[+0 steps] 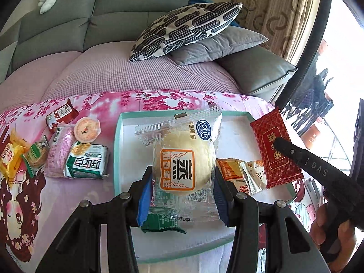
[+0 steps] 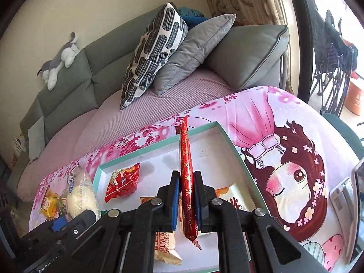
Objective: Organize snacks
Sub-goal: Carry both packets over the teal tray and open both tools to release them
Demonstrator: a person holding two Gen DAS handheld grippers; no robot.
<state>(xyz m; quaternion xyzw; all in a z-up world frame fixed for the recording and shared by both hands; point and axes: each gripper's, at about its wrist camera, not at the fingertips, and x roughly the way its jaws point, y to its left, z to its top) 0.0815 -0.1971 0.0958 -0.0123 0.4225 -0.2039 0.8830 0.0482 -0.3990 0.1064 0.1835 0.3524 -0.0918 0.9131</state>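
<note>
On the floral-covered tabletop [image 1: 159,100] the teal-rimmed tray [image 1: 117,150] holds a few snacks. Above it, the left tongs [image 1: 182,182] grip a clear-wrapped steamed cake [image 1: 184,154], and the right tongs [image 2: 186,195] clamp a red packet [image 2: 187,182] edgewise.

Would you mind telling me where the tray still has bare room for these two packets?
The tray is bare along its far side, between the far rim and the red snack bag. The near right corner is crowded with orange and cream packets. The cloth left of the tray holds loose snacks.
</note>
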